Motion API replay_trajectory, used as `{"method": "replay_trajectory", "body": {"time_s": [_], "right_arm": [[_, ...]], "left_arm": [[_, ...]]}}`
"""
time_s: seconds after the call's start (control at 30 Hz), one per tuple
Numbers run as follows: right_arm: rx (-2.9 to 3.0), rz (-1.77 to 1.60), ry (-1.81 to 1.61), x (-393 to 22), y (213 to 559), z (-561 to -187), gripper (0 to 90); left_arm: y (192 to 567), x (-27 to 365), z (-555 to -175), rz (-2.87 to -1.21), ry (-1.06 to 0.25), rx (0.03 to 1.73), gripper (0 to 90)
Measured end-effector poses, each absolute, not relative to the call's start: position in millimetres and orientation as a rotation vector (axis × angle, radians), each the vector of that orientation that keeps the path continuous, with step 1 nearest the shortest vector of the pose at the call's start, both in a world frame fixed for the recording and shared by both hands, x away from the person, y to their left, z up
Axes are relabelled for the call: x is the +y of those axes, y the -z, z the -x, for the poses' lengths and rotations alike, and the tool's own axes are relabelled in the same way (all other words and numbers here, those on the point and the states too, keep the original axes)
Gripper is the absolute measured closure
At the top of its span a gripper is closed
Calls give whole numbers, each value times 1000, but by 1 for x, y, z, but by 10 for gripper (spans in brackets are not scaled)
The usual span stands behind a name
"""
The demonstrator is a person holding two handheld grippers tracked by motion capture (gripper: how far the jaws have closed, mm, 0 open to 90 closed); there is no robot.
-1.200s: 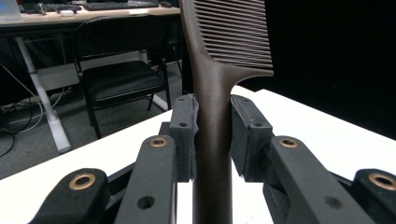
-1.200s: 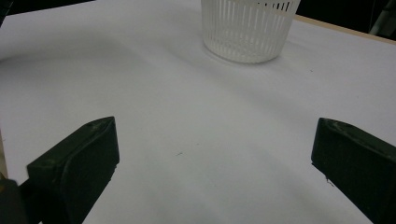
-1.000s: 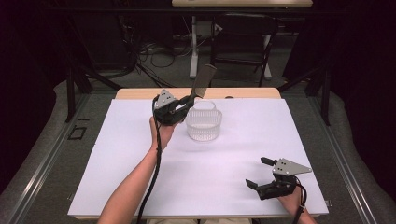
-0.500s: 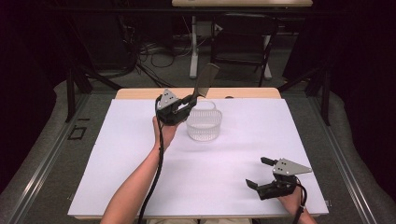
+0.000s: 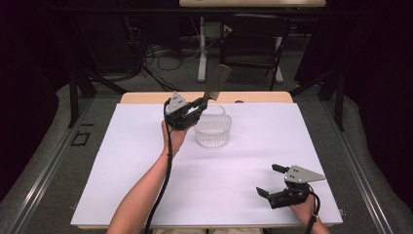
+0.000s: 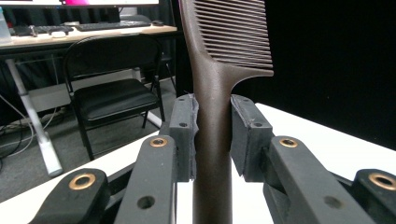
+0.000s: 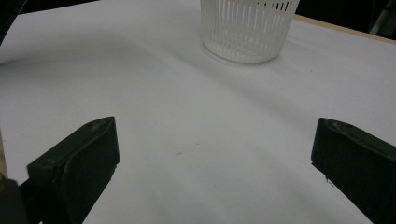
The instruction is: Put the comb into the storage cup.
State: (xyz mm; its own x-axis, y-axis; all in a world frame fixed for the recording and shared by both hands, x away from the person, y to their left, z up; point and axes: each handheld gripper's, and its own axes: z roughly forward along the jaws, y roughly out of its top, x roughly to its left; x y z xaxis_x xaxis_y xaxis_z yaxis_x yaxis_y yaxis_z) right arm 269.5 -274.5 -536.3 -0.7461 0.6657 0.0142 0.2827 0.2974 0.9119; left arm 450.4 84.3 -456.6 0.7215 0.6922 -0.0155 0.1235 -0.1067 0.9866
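Holding comb (image 5: pixel 215 83) above white basket (image 5: pixel 213 130)

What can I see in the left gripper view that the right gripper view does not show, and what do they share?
The left gripper view alone gives the dark brown comb, its handle clamped between the pads of the left hand-held gripper, with a black folding chair and a desk behind. The right gripper view alone gives the white slotted basket and the right hand-held gripper, jaws wide apart with nothing between them. Both show the white table top.
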Motion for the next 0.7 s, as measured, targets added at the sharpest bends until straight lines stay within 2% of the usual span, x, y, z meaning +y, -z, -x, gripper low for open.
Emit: {"method": "replay_trajectory", "body": {"time_s": [0.7], "right_arm": [[2207, -852, -1431, -275, 536, -269, 7]], "left_arm": [[463, 74, -457, -1619, -544, 617, 724]]}}
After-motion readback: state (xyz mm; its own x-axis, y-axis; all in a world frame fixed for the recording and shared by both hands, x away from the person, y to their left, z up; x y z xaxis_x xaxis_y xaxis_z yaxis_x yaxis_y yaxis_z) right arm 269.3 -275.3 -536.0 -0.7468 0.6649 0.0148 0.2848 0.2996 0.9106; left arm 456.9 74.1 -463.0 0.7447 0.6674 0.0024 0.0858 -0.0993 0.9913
